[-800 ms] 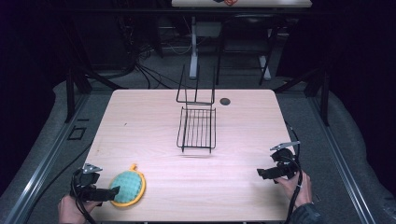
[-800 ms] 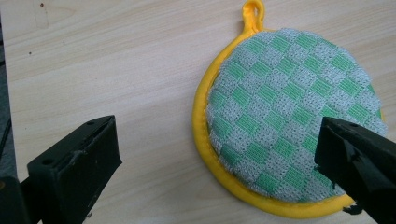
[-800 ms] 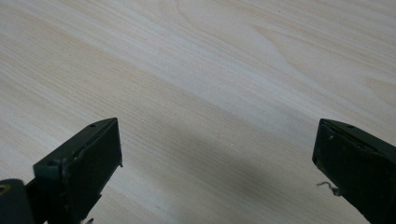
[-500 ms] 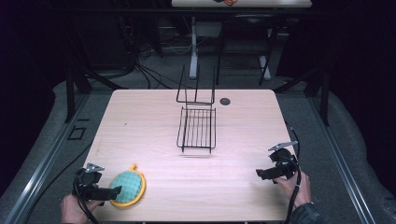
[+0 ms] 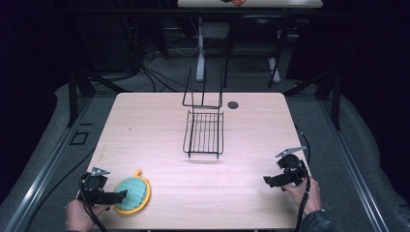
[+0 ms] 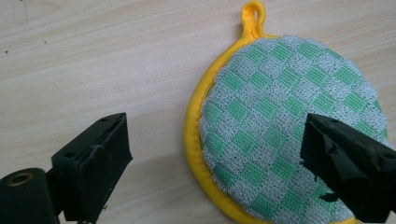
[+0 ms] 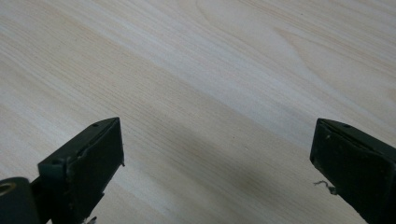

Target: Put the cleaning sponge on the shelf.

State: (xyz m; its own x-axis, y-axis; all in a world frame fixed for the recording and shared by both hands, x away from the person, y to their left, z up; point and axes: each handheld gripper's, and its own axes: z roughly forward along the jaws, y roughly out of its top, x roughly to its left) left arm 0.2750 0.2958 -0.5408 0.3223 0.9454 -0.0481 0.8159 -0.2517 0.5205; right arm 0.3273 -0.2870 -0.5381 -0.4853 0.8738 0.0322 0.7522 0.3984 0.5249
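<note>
A round pot holder (image 5: 132,194) with a green-and-white check and a yellow rim lies flat near the table's front left corner. Its hanging loop (image 6: 252,10) points away from me. My left gripper (image 5: 112,197) hovers open at the pot holder's left edge (image 6: 215,140), one jaw over bare wood and the other over the checked cloth. My right gripper (image 5: 270,181) is open near the front right edge, above bare wood (image 7: 215,154), with nothing between its jaws.
A black wire rack (image 5: 204,131) with an upright back stands at the table's middle, toward the far side. A small dark round cap (image 5: 233,105) sits in the tabletop behind it. The light wooden table (image 5: 159,121) ends at dark floor with cables.
The left gripper has edged slightly toward the pot holder. The right gripper has barely shifted. The pot holder and rack have not moved.
</note>
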